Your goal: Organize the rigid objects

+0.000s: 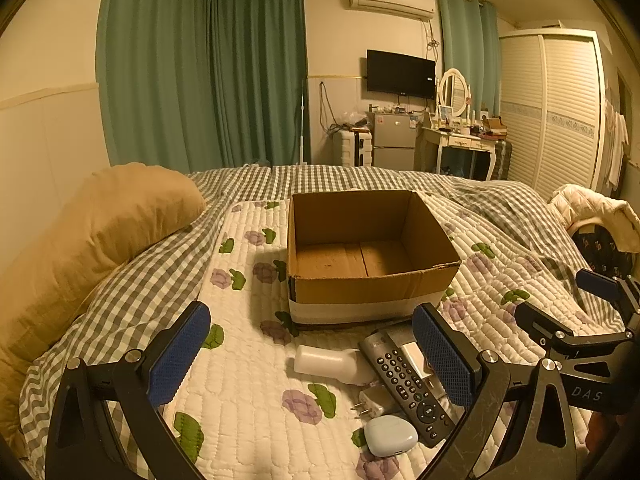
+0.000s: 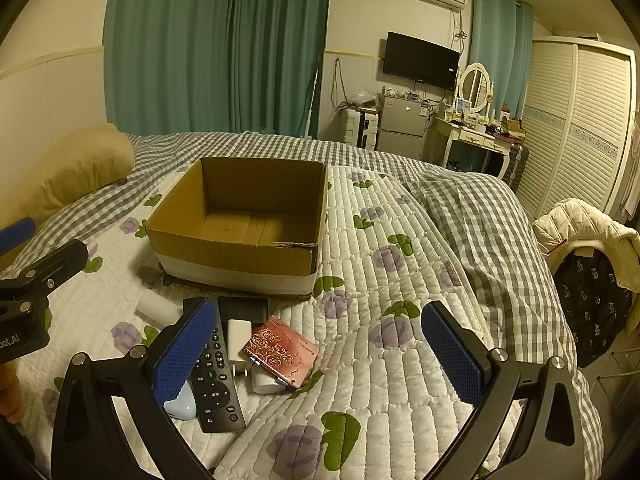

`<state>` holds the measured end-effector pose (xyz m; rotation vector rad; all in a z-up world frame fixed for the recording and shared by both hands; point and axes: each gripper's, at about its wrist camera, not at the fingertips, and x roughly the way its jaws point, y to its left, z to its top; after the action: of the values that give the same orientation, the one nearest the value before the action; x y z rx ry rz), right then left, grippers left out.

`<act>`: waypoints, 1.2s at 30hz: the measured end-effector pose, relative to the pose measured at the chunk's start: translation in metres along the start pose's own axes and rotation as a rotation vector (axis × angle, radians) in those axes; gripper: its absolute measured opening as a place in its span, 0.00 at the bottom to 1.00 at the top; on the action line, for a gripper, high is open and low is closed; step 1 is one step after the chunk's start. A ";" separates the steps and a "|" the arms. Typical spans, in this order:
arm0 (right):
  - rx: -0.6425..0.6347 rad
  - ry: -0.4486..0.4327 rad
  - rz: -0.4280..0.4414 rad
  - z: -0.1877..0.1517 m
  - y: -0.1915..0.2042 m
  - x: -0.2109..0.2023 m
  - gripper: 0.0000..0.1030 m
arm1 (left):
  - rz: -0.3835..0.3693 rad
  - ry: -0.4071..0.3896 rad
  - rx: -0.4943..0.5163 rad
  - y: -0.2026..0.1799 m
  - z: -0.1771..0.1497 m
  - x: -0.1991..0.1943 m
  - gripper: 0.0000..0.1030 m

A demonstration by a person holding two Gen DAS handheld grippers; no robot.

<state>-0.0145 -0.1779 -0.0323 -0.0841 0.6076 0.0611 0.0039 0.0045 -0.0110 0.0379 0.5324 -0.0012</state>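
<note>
An empty open cardboard box (image 1: 362, 280) (image 2: 224, 252) stands on the quilt. In front of it lie a black TV remote (image 1: 406, 384) (image 2: 216, 384), a white bottle (image 1: 330, 363) (image 2: 158, 307), a white plug charger (image 1: 376, 402) (image 2: 239, 344), a pale blue earbud case (image 1: 390, 435) (image 2: 180, 406), a pink rose-patterned case (image 2: 282, 350) and a black flat device (image 2: 243, 308). My left gripper (image 1: 312, 360) is open and empty above the bottle. My right gripper (image 2: 320, 354) is open and empty, over the pink case.
A floral quilt (image 1: 248, 400) covers a checked bedspread (image 2: 480, 216). A tan pillow (image 1: 92, 236) lies at the left. A chair with a cream jacket (image 2: 588, 232) stands at the bed's right. A wardrobe, dressing table and fridge stand beyond the bed.
</note>
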 end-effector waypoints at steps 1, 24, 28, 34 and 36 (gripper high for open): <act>0.000 0.000 0.000 0.000 0.000 0.000 1.00 | -0.001 0.000 0.001 0.000 0.000 0.000 1.00; -0.011 -0.005 -0.001 0.003 0.003 -0.002 1.00 | 0.003 -0.004 -0.005 0.001 0.001 0.001 1.00; -0.014 -0.009 -0.003 0.005 0.003 -0.004 1.00 | 0.003 -0.008 -0.004 0.001 0.005 -0.002 1.00; -0.019 -0.003 -0.007 0.006 0.002 -0.004 1.00 | 0.002 0.008 -0.001 -0.001 0.003 0.001 1.00; -0.018 0.013 -0.009 0.003 0.001 0.000 1.00 | -0.007 0.050 -0.005 -0.004 -0.003 0.010 1.00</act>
<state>-0.0126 -0.1770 -0.0299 -0.1050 0.6198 0.0578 0.0108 0.0009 -0.0189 0.0314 0.5829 -0.0054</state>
